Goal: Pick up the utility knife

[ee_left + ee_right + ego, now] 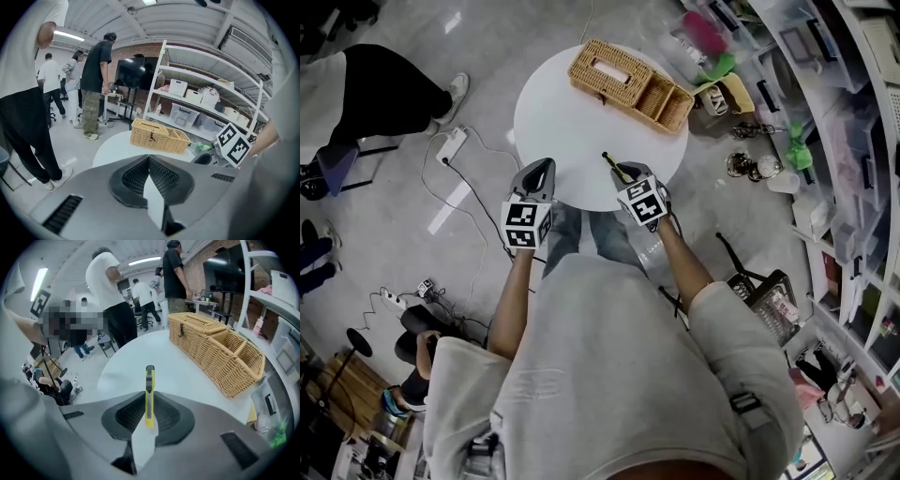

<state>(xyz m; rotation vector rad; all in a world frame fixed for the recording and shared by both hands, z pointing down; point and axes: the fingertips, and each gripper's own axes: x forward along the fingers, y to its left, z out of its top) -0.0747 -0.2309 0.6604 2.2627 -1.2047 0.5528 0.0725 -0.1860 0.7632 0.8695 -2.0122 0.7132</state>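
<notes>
The utility knife (149,394), yellow with a dark slider, is pinched between the pads of my right gripper (149,414) and sticks out forward past the jaws. In the head view it shows as a thin dark-tipped stick (615,167) over the near edge of the round white table (572,122), held by the right gripper (630,175). My left gripper (536,175) hovers at the table's near left edge. Its jaws (149,176) are shut together with nothing between them.
A wicker basket (629,83) with a lidded part and open compartments lies at the table's far side. Shelving with bins (825,112) runs along the right. People stand (96,84) on the floor beyond the table, and cables with a power strip (450,145) lie at left.
</notes>
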